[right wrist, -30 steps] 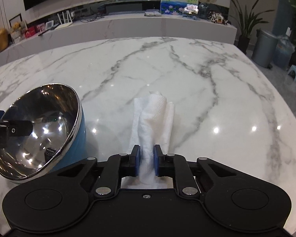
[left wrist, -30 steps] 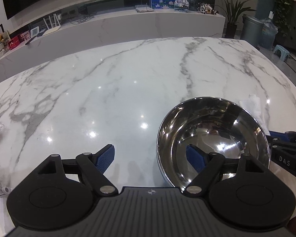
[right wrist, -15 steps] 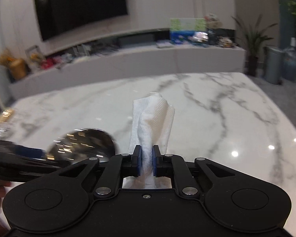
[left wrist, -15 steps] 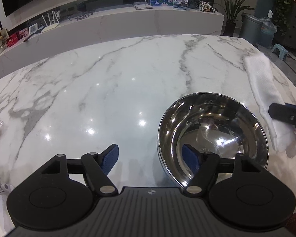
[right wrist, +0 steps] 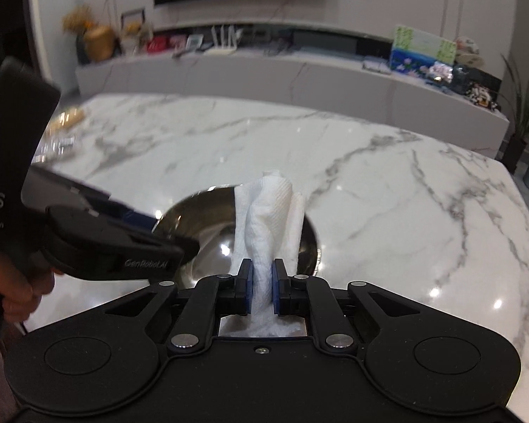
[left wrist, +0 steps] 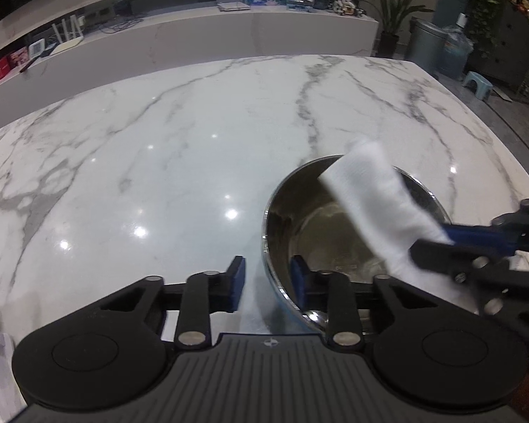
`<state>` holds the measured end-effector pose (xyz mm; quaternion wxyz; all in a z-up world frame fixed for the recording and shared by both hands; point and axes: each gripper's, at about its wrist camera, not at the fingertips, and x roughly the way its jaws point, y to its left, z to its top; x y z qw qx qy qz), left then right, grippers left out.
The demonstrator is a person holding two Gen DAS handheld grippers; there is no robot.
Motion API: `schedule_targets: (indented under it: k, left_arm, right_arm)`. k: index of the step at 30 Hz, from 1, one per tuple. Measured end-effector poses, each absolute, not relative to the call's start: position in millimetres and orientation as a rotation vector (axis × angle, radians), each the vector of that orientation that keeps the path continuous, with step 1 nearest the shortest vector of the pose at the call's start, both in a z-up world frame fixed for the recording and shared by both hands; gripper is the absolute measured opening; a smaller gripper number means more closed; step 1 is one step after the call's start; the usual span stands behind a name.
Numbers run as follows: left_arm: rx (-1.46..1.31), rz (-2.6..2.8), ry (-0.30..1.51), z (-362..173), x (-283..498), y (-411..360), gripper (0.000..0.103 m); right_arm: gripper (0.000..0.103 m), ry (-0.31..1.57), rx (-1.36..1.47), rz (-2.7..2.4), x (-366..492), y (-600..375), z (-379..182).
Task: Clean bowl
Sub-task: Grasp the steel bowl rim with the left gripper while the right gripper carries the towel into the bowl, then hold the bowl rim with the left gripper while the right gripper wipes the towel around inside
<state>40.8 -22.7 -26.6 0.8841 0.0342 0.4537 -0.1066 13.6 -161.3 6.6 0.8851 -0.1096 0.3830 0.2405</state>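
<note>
While the marble table (left wrist: 165,162) fills most of both views, the steel bowl (left wrist: 299,218) sits on it at my near right in the left wrist view, shiny inside, blue outside at the near wall. My left gripper (left wrist: 267,283) has its jaws spread wide, straddling the bowl's near rim: right pad inside the bowl, left pad outside over bare marble; contact with the rim unclear. My right gripper (right wrist: 262,285) is pinched tight on a folded white paper towel (right wrist: 268,218), blue pads pressing it from both sides. The towel sticks out forward over the bowl's opening; whether it touches the steel I can't tell. A hand (right wrist: 14,282) grips the left tool's handle at the frame edge.
</note>
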Motion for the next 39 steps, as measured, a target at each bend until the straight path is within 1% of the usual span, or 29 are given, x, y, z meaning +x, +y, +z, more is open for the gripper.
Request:
schedule_targets:
  k: [1, 4, 11, 18, 24, 31, 33, 34, 35, 36, 37, 39]
  left_arm:
    - [0.079, -0.231, 0.945, -27, 41, -24, 0.013]
    - [0.104, -0.241, 0.945, -27, 40, -27, 0.012]
    - [0.106, -0.261, 0.959, -28, 39, -24, 0.012]
    - [0.110, -0.274, 0.962, -27, 38, -23, 0.012]
    - [0.116, -0.282, 0.962, -27, 38, -23, 0.012]
    - [0.125, -0.283, 0.965, -27, 38, -24, 0.013]
    - [0.123, -0.280, 0.969, -27, 37, -24, 0.015]
    - [0.116, -0.280, 0.979, -27, 37, -24, 0.019]
    - [0.109, -0.280, 0.988, -28, 37, -23, 0.024]
    - [0.088, -0.293, 1.021, -30, 37, -21, 0.035]
    - [0.060, -0.310, 1.045, -33, 37, -20, 0.040]
    - [0.006, -0.337, 1.086, -36, 37, -16, 0.040]
  right_arm:
    - [0.009, 0.823, -0.241, 0.513, 15, -158, 7]
    - [0.009, 0.893, -0.260, 0.547, 19, -153, 8]
    - [0.009, 1.089, -0.310, 0.641, 40, -138, 4]
    - [0.009, 1.196, -0.443, 0.682, 53, -119, -5]
    - [0.009, 1.217, -0.516, 0.684, 59, -118, -10]
    - [0.008, 1.133, -0.688, 0.631, 58, -111, -12]
    - [0.008, 1.131, -0.702, 0.632, 58, -110, -12]
    - [0.008, 1.131, -0.703, 0.633, 57, -110, -12]
    - [0.008, 1.131, -0.705, 0.634, 57, -111, -12]
    - [0.008, 1.134, -0.701, 0.634, 57, -112, -11]
    - [0.008, 1.137, -0.695, 0.635, 58, -114, -10]
    - [0.008, 1.145, -0.681, 0.635, 58, -116, -10]
